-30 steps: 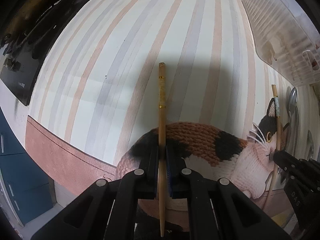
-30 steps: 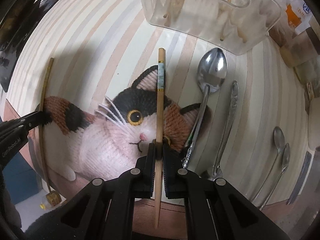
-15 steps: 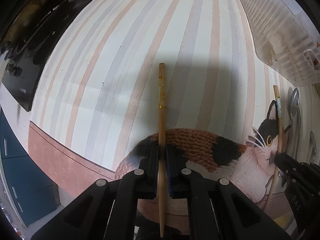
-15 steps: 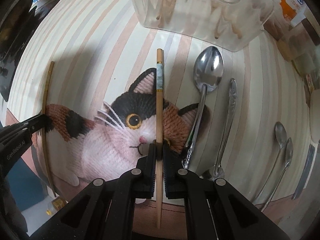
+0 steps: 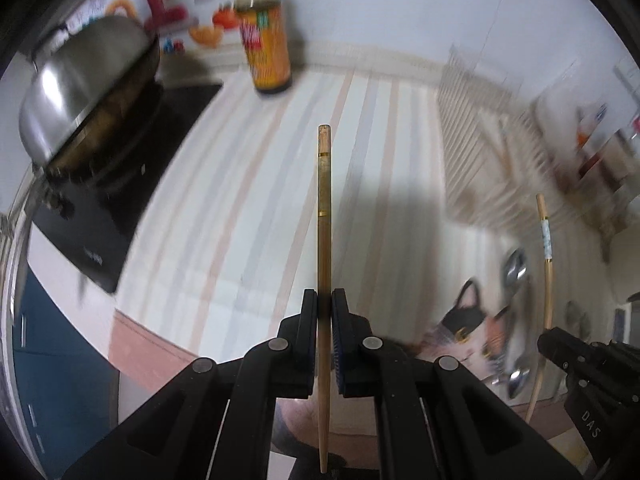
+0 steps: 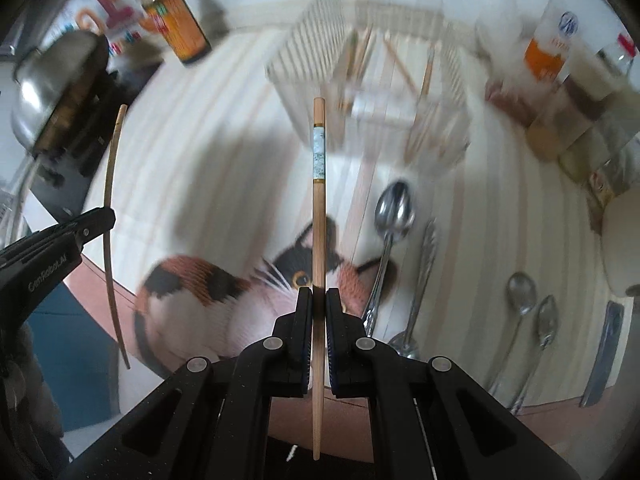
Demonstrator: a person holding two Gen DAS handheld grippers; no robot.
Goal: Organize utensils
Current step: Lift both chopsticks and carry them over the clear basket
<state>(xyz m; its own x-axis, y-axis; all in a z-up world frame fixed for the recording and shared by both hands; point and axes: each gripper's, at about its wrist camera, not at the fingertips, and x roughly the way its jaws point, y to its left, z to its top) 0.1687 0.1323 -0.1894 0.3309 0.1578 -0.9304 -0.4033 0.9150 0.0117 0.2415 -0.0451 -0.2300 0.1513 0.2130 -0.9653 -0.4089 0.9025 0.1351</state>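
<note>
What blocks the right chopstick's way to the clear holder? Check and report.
Nothing visible does. The right claw is shut on its chopstick, lifted off the mat. The holder stands ahead with only bare mat between; the spoons lie off to the right.

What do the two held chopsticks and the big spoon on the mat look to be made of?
Both chopsticks look like wood or bamboo: pale tan, matte. The left gripper's chopstick has thin gold bands; the right gripper's chopstick has a speckled pale sleeve, possibly paint or inlay. The big spoon looks like polished metal, probably stainless steel, from its bright reflections.
</note>
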